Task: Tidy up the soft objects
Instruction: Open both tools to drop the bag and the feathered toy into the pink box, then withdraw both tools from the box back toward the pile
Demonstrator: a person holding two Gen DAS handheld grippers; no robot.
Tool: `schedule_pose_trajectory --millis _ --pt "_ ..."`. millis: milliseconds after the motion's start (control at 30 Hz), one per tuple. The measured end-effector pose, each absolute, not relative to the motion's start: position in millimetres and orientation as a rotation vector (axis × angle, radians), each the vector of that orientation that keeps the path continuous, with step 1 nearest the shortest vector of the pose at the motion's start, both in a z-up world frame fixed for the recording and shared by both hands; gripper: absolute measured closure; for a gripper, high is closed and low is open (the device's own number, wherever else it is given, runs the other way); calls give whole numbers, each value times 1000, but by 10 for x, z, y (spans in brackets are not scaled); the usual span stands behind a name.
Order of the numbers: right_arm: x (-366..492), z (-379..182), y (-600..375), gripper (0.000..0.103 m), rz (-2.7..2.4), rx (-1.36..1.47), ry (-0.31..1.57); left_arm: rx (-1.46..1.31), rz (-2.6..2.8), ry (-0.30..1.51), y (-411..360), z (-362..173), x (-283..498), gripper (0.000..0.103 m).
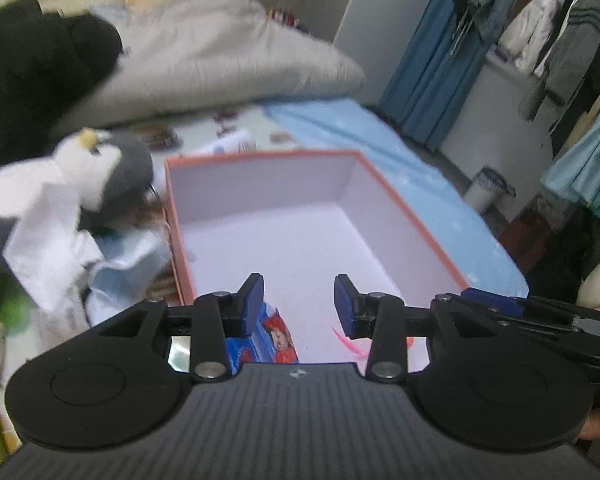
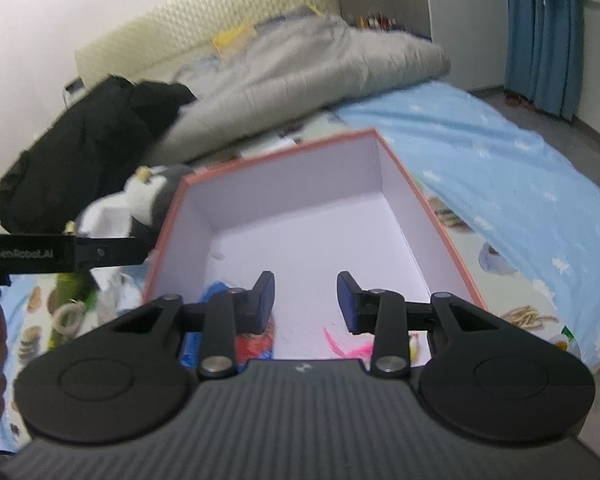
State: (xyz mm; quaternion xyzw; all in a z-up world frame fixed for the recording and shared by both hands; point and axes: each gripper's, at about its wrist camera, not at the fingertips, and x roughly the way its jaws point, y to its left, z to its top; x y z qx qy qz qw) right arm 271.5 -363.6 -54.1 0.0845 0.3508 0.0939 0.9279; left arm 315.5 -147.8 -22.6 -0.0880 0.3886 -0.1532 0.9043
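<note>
Bed (image 2: 500, 152): pale blue printed sheet, bearing all that follows; every place below is given from the box.

Grey duvet (image 1: 220, 60): heaped well beyond the box's far wall, a black garment (image 2: 80, 152) at its left end.

Box (image 1: 380, 208): open, orange-rimmed, white inside, floor mostly bare. Near corners hold a blue-and-red printed soft item (image 1: 276, 336) on the left and a pink feathery thing (image 2: 344, 346) on the right.

Soft pile: just outside the box's left wall. A grey-and-white penguin plush (image 1: 112, 172) stands on top, white cloth (image 1: 48, 240) and pale blue cloth (image 1: 132, 260) below it, something green (image 2: 72, 284) at the near end.

Left gripper (image 1: 299, 304): over the box's near edge, jaws partly apart, nothing between them.

Right gripper (image 2: 306, 300): beside it over the same edge, jaws likewise part open and empty.

Step in hand, as I judge it: fetch the next piece from the pile. Best to lift clear of the left rim before swinging across, take the penguin by its body, and drop it toward the bare far half.

Room: open above the box and to its right; the left side is crowded.
</note>
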Motion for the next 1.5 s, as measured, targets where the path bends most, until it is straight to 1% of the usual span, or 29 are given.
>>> schedule_pose_trajectory --millis 267,533,800,1267,1500 --pt "2283 -250 -3398 65 242 162 598 -150 -307 661 -1276 133 2568 58" --pt "1931 -153 -3156 65 286 153 534 -179 -275 604 -1029 213 2092 58" --pt "1652 -199 -2908 65 331 130 516 -233 -235 596 -760 75 1630 58" --pt "1246 -533 -2487 65 386 76 592 -246 -115 679 -338 -386 966 58" --pt "1017 -725 -2296 65 426 70 662 -286 -54 716 -21 -534 732 58"
